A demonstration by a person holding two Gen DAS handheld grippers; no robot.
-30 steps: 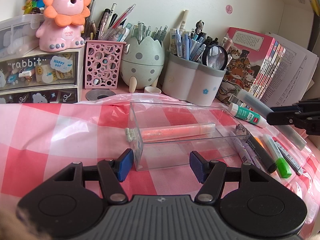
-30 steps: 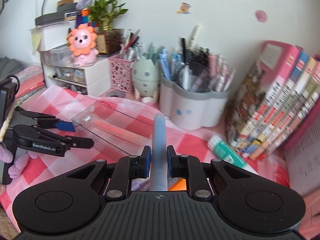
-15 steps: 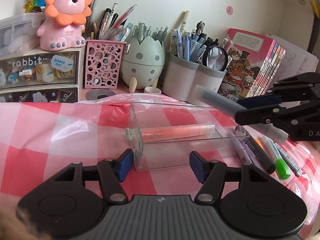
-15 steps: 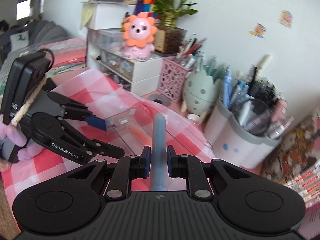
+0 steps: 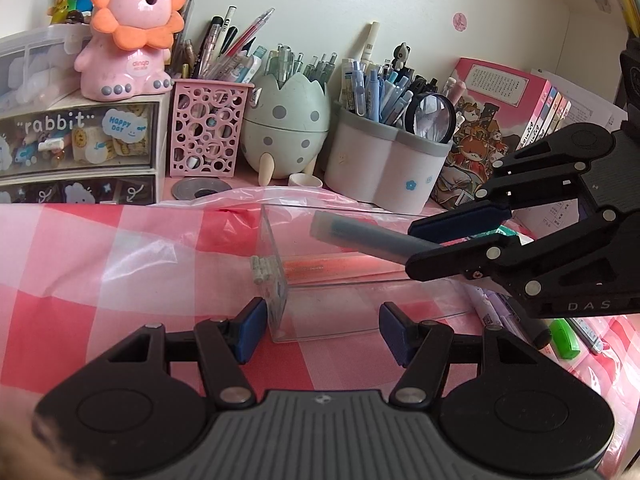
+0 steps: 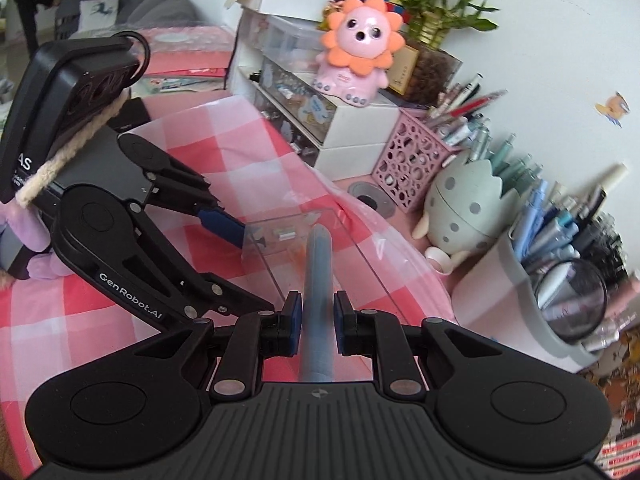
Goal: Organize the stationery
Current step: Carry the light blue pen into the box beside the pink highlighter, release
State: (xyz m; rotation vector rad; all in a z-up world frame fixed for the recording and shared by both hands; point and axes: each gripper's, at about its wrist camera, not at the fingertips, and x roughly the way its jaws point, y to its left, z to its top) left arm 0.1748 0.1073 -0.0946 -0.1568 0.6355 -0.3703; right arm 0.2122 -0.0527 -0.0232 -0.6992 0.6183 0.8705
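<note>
A clear plastic box (image 5: pixel 280 292) lies on the pink checked cloth with an orange highlighter (image 5: pixel 340 266) inside. My left gripper (image 5: pixel 322 330) is open, its fingers on either side of the box's near end. My right gripper (image 6: pixel 316 314) is shut on a grey-blue pen (image 6: pixel 318 276) and holds it above the box; in the left wrist view the pen (image 5: pixel 368 236) points left over the box. The box also shows in the right wrist view (image 6: pixel 280 236).
Loose markers (image 5: pixel 560 332) lie right of the box. Behind stand a pink mesh holder (image 5: pixel 204 128), an egg-shaped holder (image 5: pixel 286 120), a grey pen cup (image 5: pixel 384 168), a drawer unit (image 5: pixel 76 148) with a lion figure, and books (image 5: pixel 500 120). A plastic bag (image 5: pixel 140 252) lies left.
My right gripper has swung left with the pen, bringing it from the right side to above the clear box. The left gripper and box have stayed put.
</note>
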